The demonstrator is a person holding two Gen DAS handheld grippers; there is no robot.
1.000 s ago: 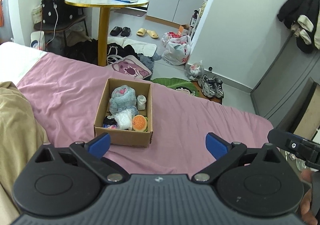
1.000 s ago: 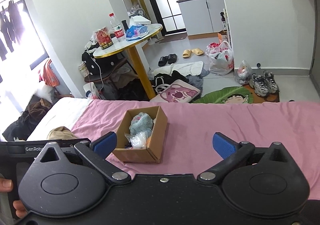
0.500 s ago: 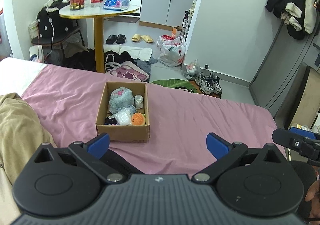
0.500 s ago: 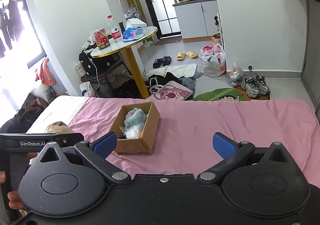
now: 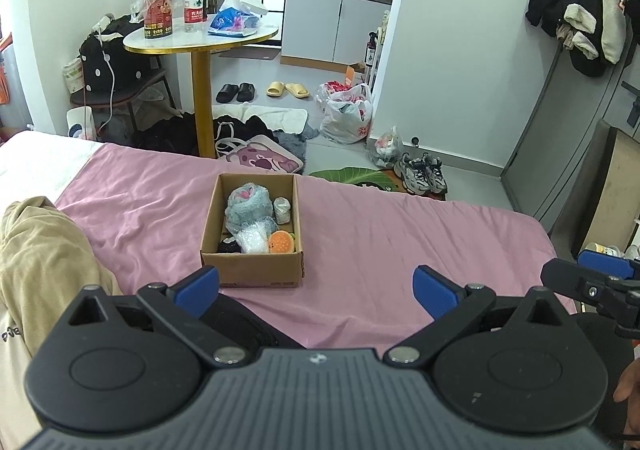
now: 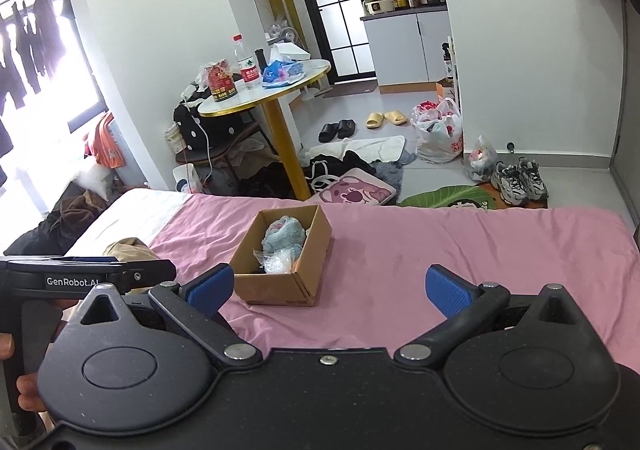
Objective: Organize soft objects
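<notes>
A cardboard box [image 5: 250, 272] [image 6: 282, 286] stands on the pink bed sheet [image 5: 380, 234] [image 6: 440, 238]. Inside lie a fluffy grey-blue plush [image 5: 246, 206] [image 6: 282, 234], a clear bubble-wrap bag [image 5: 252, 240] [image 6: 276, 262], an orange burger toy [image 5: 281, 241], a small pale toy [image 5: 282, 208] and something black [image 5: 229, 247]. My left gripper [image 5: 316, 286] is open and empty, held back from the box, above the near bed edge. My right gripper [image 6: 328, 286] is open and empty too, to the right of the box. The left gripper's body [image 6: 72, 278] shows at the left edge of the right wrist view.
A beige garment [image 5: 36, 250] lies on the bed at the left. Beyond the bed stands a round table [image 5: 200, 42] with a bottle [image 5: 194, 0] and bags. Shoes [image 5: 424, 176], slippers [image 5: 288, 89], plastic bags [image 5: 348, 114] and clothes litter the floor. A grey cabinet [image 5: 580, 122] stands right.
Both grippers have drawn back and up from the box, which now looks smaller and farther. Both stay open and empty. The box contents have not moved.
</notes>
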